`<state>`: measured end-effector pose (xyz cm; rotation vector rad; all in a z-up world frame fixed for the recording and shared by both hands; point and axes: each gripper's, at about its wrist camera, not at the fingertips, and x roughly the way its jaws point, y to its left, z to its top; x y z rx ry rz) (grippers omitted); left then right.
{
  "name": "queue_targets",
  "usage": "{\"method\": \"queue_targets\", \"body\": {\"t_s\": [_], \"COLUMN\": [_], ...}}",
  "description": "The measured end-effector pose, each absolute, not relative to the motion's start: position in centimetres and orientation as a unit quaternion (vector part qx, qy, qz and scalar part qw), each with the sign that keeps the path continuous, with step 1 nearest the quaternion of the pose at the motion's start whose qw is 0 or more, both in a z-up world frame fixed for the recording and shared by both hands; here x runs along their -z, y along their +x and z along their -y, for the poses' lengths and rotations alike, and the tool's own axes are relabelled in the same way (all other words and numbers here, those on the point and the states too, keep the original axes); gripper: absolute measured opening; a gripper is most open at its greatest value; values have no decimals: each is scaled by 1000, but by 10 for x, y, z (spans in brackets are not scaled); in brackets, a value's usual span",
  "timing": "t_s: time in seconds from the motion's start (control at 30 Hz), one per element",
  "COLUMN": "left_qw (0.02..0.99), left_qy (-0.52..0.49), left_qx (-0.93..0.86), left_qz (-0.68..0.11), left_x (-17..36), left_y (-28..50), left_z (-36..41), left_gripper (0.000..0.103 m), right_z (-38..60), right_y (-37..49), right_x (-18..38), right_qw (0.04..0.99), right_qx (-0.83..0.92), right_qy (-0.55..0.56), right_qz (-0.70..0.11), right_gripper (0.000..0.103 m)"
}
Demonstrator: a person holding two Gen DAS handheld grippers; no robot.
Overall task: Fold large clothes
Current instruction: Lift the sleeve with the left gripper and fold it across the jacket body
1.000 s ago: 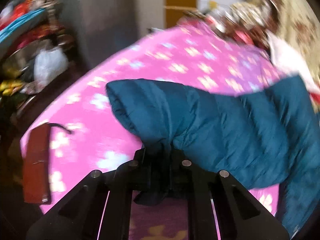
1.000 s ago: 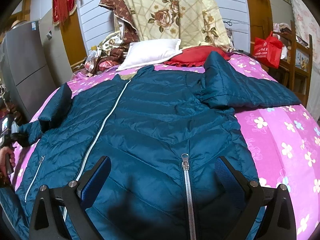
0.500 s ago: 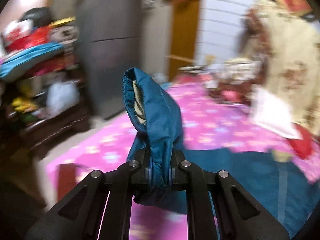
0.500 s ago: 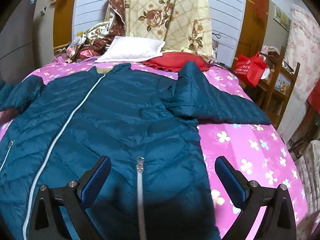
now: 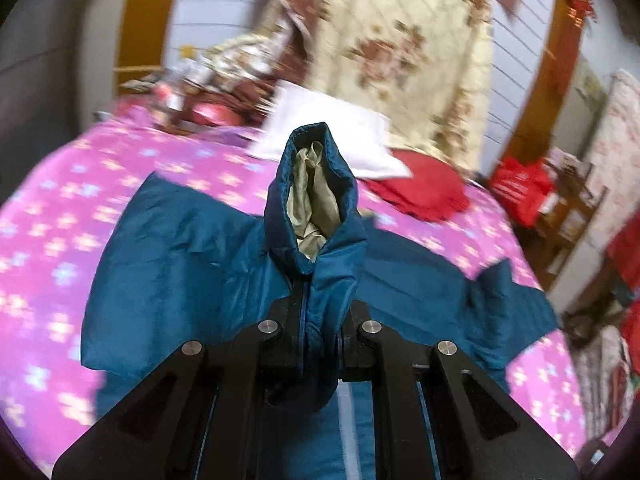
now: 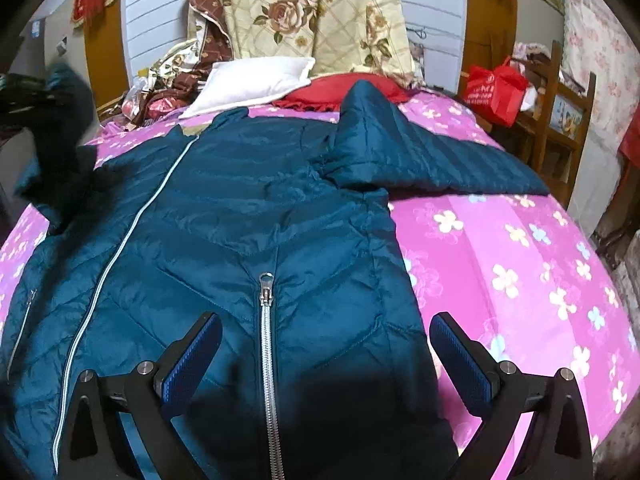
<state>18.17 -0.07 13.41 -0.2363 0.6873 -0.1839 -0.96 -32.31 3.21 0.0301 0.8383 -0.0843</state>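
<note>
A large teal quilted jacket [image 6: 248,216] lies front up on the pink flowered bed [image 6: 520,272], its zips facing me. Its right sleeve [image 6: 420,160] lies folded out across the bed. My left gripper [image 5: 320,320] is shut on the cuff of the left sleeve [image 5: 316,200] and holds it up above the jacket body [image 5: 180,264]; the cuff's pale lining shows. The raised sleeve also shows blurred at the far left of the right wrist view [image 6: 68,96]. My right gripper [image 6: 324,352] is open and empty, low over the jacket's hem with the pocket zip [image 6: 266,292] between its fingers.
A white pillow [image 6: 256,80] and a red cushion [image 6: 340,88] lie at the head of the bed, below a hanging floral quilt [image 6: 320,16]. A red bag [image 6: 496,92] sits on a wooden rack right of the bed. Clutter piles at the back left.
My left gripper has lifted the sleeve cuff off the bed edge and swung it right, over the jacket body. My right gripper has stayed open, shifting slightly over the hem.
</note>
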Motion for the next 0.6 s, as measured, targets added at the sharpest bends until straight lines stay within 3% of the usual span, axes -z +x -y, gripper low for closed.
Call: {"method": "queue_targets", "body": {"t_s": [0.4,0.47,0.5,0.57,0.6], "left_qw": [889,886,884,880,879], "left_qy": [-155,-150,-147,-143,-143], "left_qx": [199,207,209,216,222], "left_qz": [-381,-388,-391,-399,-397], "left_x": [-73,-64,-61,-58,-57], "left_y": [224,224,225,221,219], "left_z": [98,107,111,115,116], "left_gripper": [9,14,23,64,69], "right_z": [330,330,329,327,326], "right_y": [-2,0,1,3,4], "right_x": [-19,-19,-18,-18,-18], "right_qw": [894,893,893,893,893], "right_qx": [36,35,35,33,33], "right_qy": [46,46,45,45,43], "right_qz": [-444,-445,-447,-447,-448], "right_gripper": [103,103,103,103,103]}}
